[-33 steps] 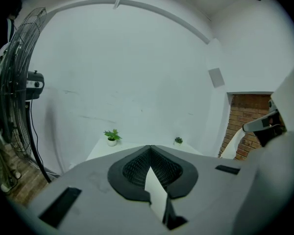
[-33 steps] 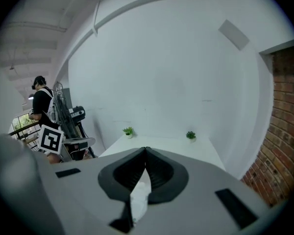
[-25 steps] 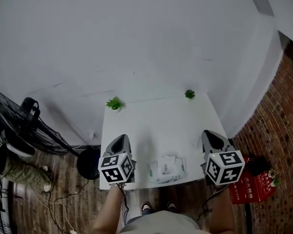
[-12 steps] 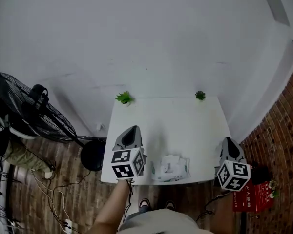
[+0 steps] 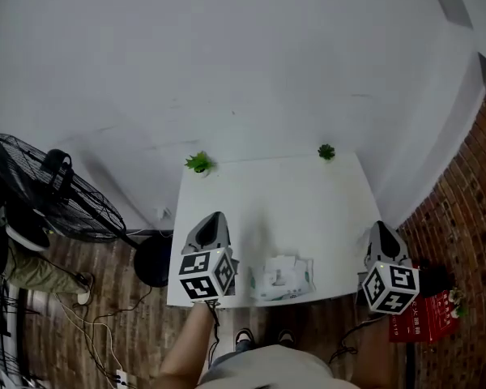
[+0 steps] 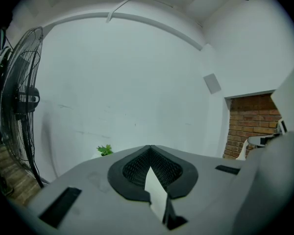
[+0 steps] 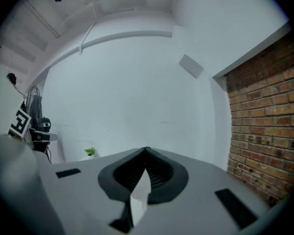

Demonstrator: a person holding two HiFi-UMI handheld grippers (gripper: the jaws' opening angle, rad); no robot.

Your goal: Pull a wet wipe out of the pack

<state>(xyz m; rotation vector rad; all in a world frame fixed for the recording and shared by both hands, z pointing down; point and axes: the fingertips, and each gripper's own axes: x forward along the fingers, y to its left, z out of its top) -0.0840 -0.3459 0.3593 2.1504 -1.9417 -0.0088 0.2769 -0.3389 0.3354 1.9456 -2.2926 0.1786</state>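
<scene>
- While both tools point toward the far wall, the wet wipe pack (image 5: 282,279) lies flat at the near edge of the table (image 5: 308,193), between them and handy for either.
- Left gripper (image 5: 214,217) hangs over the table's left front corner, its jaws pressed together on nothing.
- Right gripper (image 5: 380,227) is held by the right edge, likewise clenched and empty.
- Whether a wipe already sticks out of the pack, I can't make out from here.
</scene>
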